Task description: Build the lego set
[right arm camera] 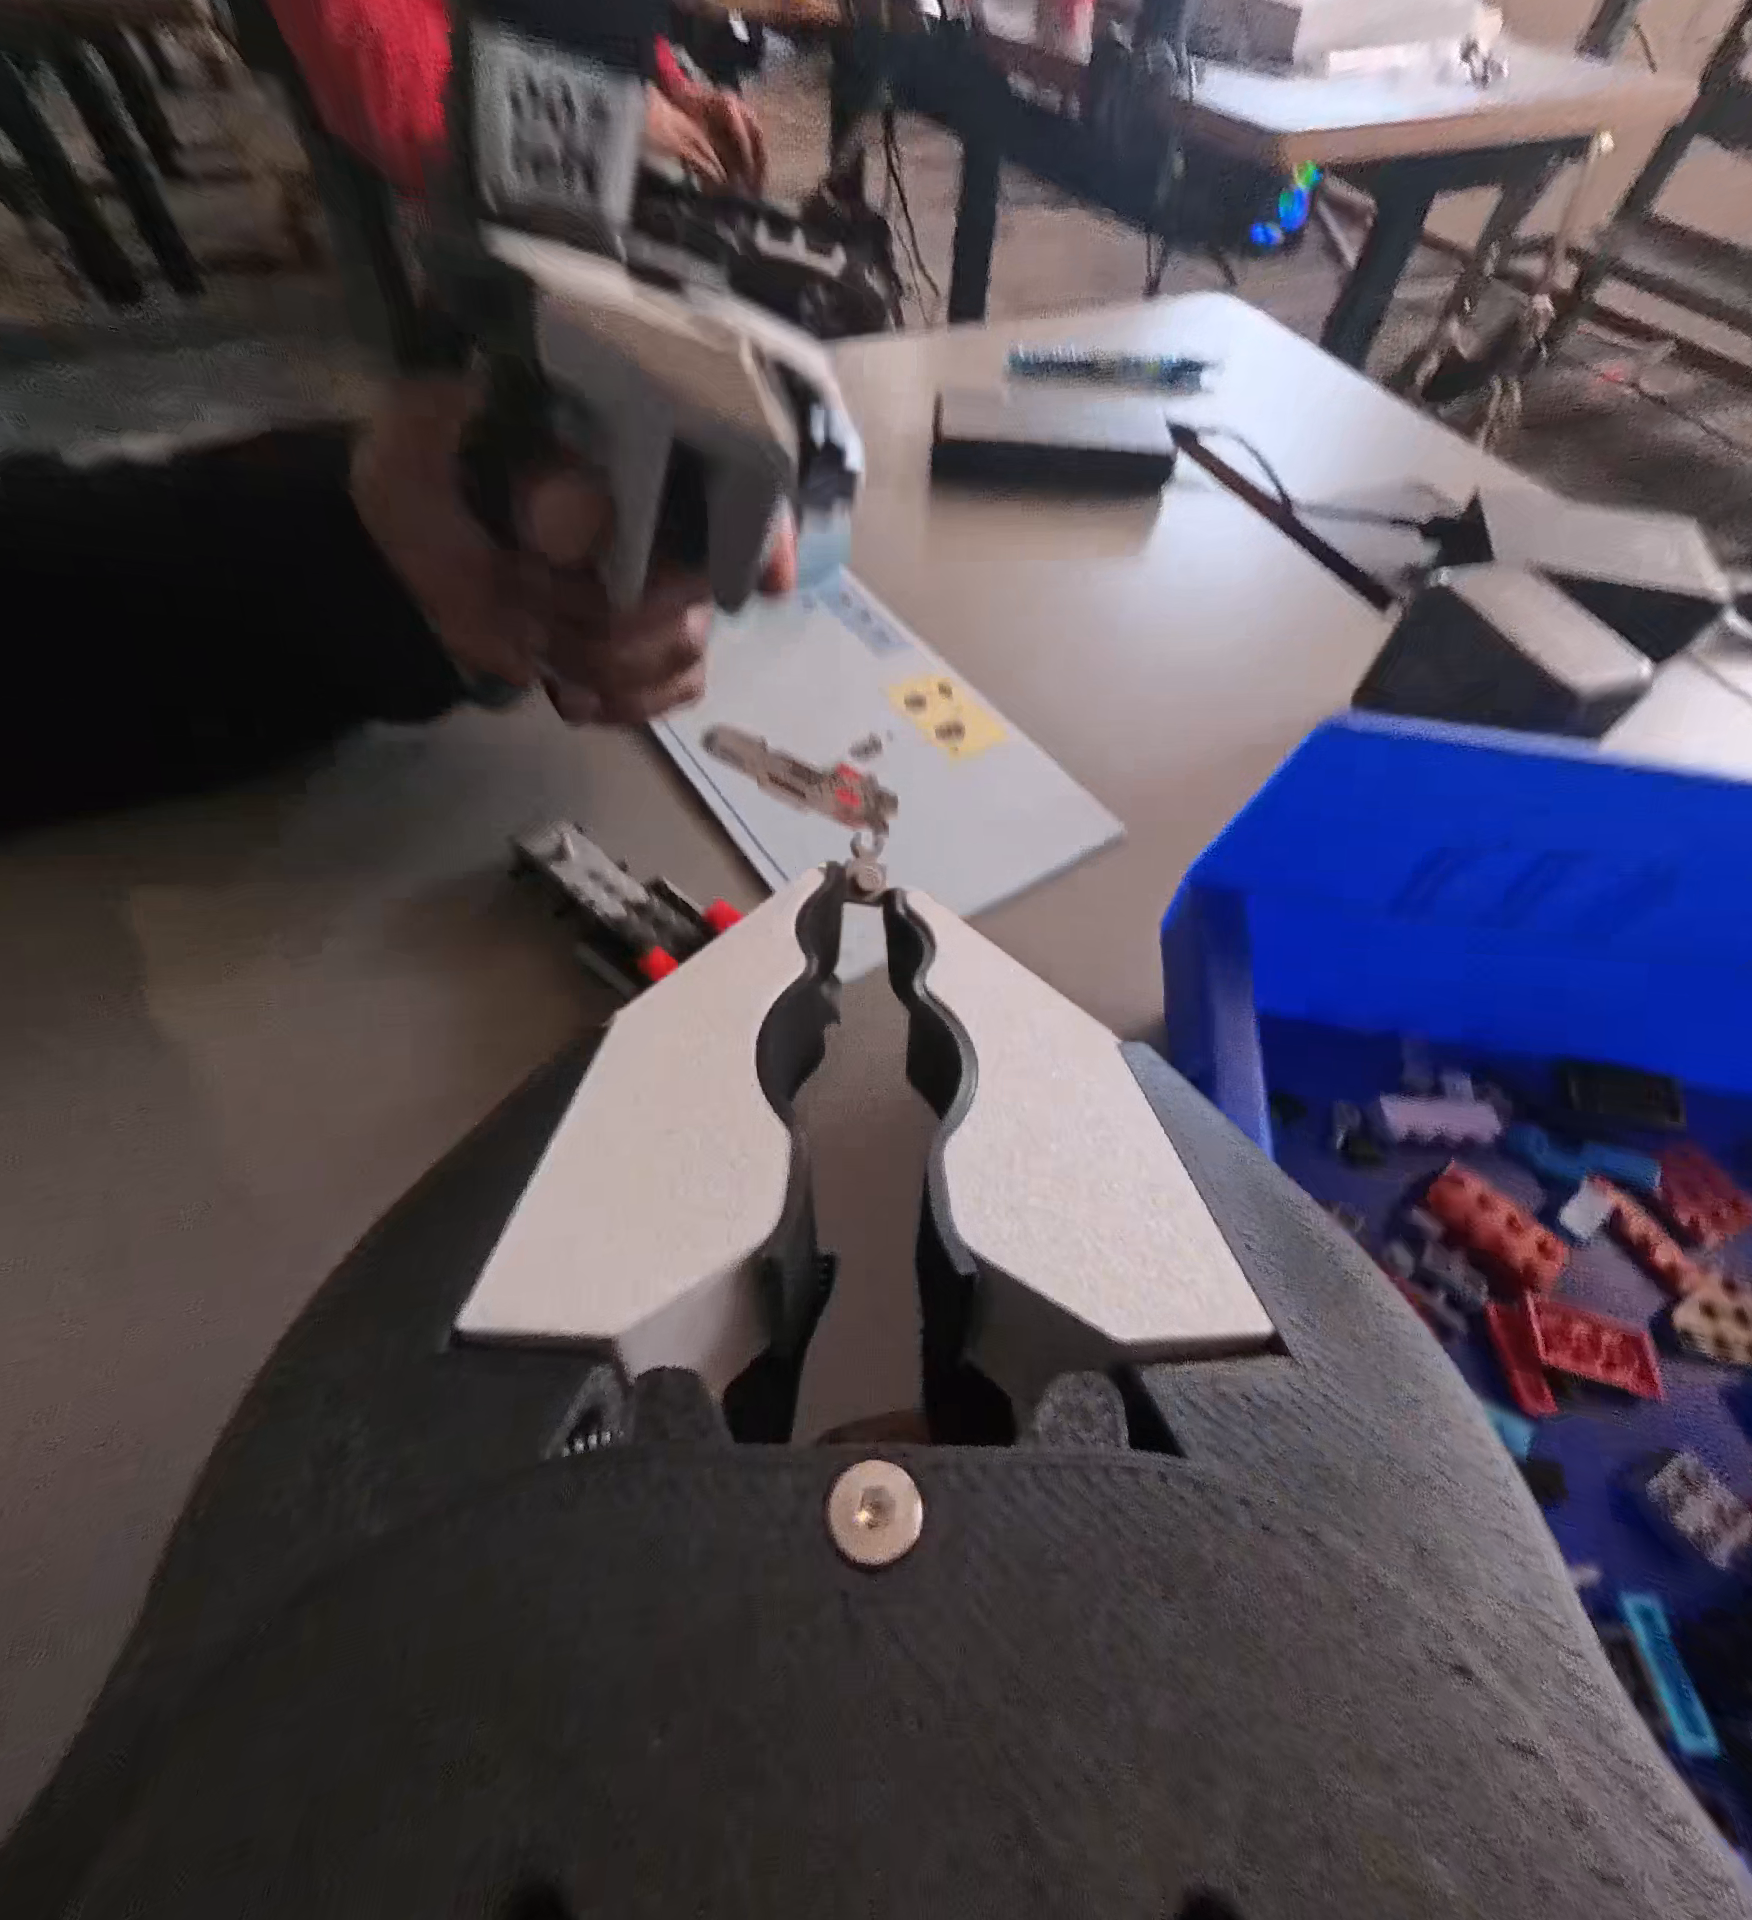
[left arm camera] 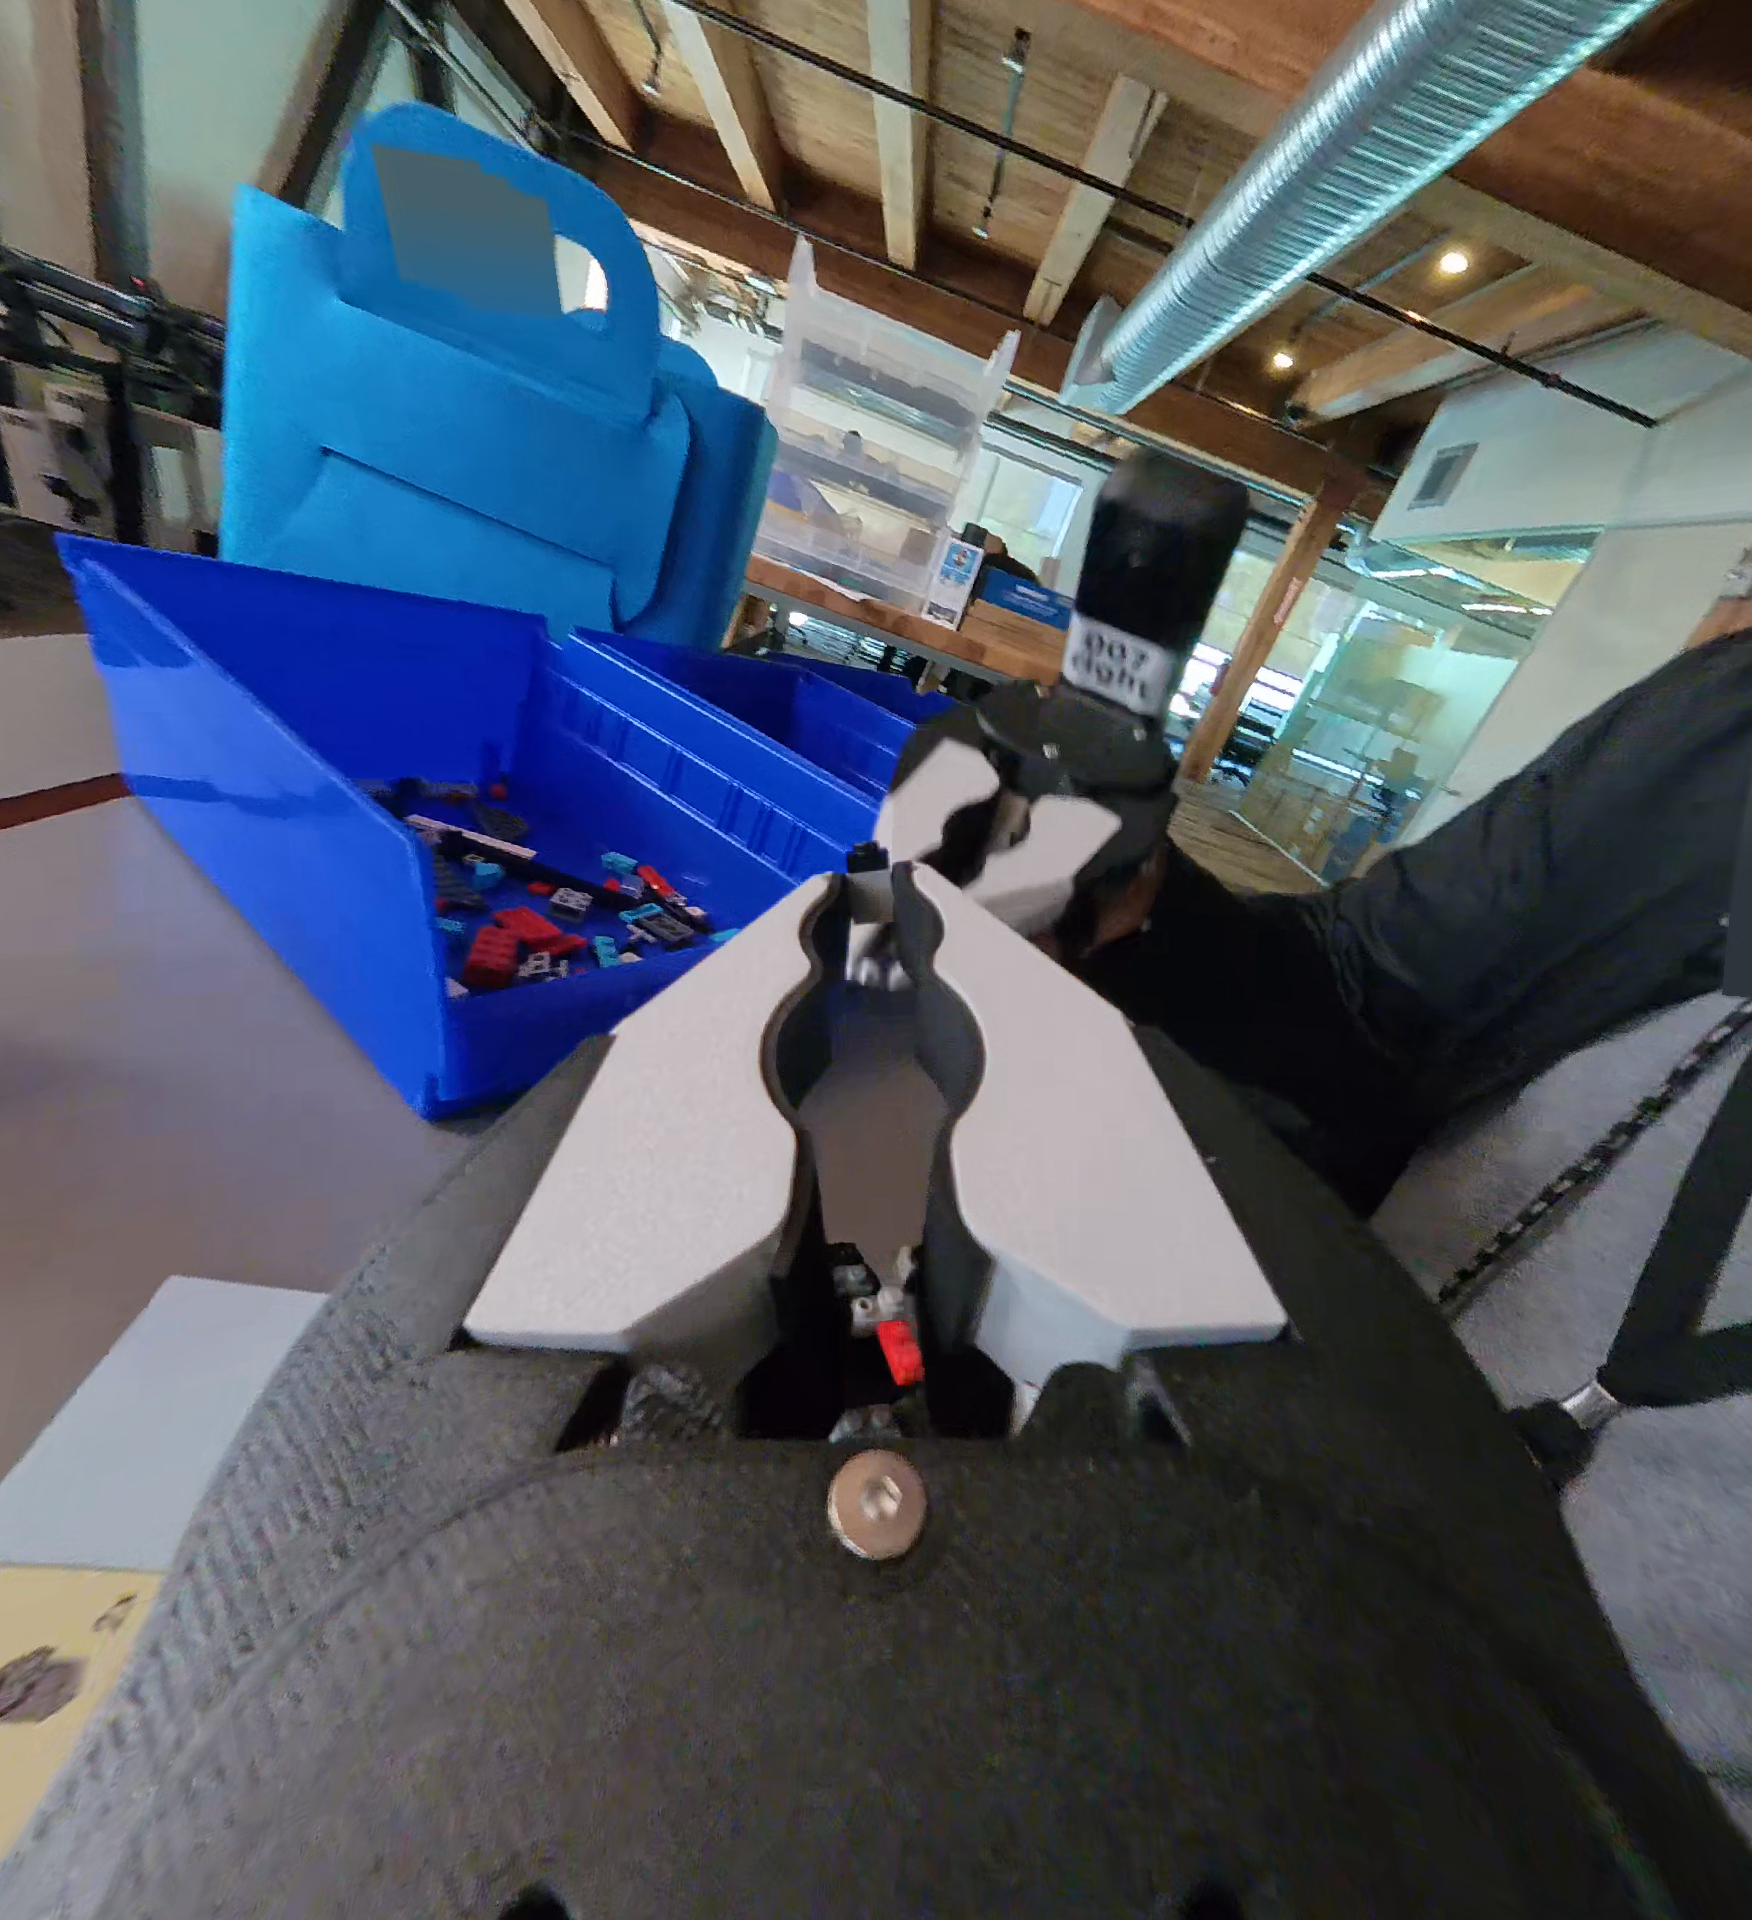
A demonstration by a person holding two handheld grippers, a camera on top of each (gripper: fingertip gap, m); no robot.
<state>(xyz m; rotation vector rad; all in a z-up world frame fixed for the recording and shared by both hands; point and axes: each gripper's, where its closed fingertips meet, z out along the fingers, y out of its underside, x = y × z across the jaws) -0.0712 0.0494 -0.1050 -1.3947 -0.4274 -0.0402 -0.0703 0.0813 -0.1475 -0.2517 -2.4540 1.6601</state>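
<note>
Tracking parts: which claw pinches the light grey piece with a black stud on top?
The left claw; its light grey piece carries a black top, while the right claw grips a small round grey piece.

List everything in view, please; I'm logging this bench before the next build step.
Parts bin: one, blue, right side of table, holding loose red, black, grey and light-blue bricks.
Second bin: one, blue, behind the first.
Folder-like case: one, light blue, upright behind the bins.
Instruction sheet: one, pale, mid-table.
Partial build: one, black with red, beside the sheet.
Flat black box: one, far end of the table.
Small grey piece: one, in right gripper's tips.
Small grey-and-black piece: one, in left gripper's tips.
Left gripper: shut.
Right gripper: shut.
</note>
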